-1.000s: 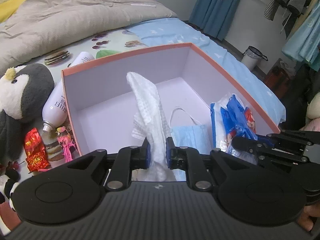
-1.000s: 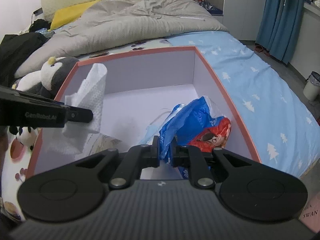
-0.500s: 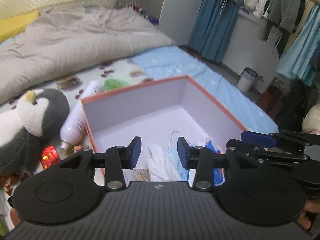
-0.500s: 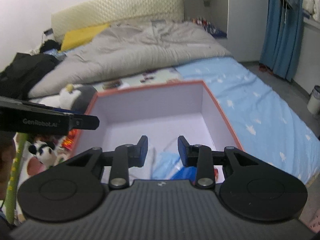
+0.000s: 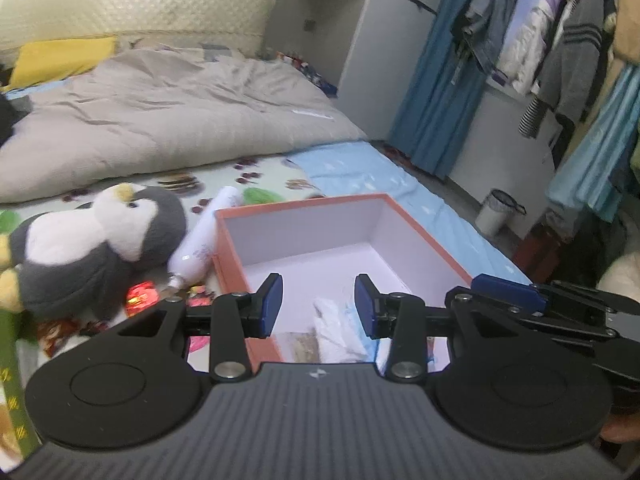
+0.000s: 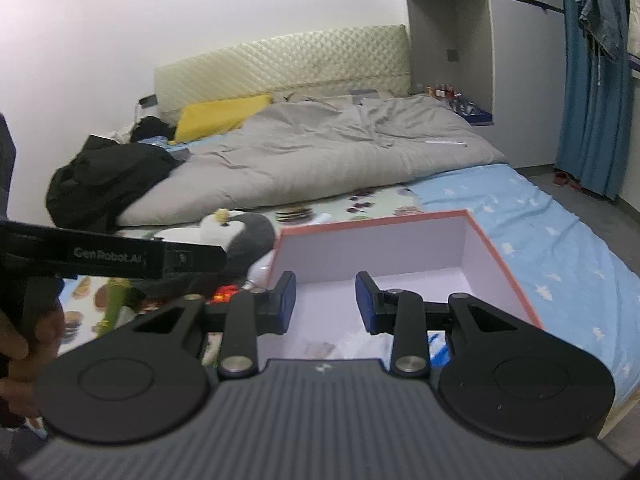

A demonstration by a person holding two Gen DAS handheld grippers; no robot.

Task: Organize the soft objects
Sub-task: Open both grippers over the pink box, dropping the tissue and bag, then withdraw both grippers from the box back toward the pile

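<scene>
The room has soft, even indoor light with weak shadows. In the left wrist view, daylight from the window [image 5: 532,32] washes out the hanging clothes there. Both fisheye views bend strongly at the edges. The plush penguin [image 5: 100,248] is slightly blurred.

A lived-in home bedroom is showing ahead of the grippers: a bed [image 6: 520,216] with a padded headboard [image 6: 280,64] and a rumpled grey duvet [image 6: 320,152] is lying straight in front, while clothes [image 5: 568,48] are hanging beside blue curtains [image 6: 592,80] off to the right.
</scene>
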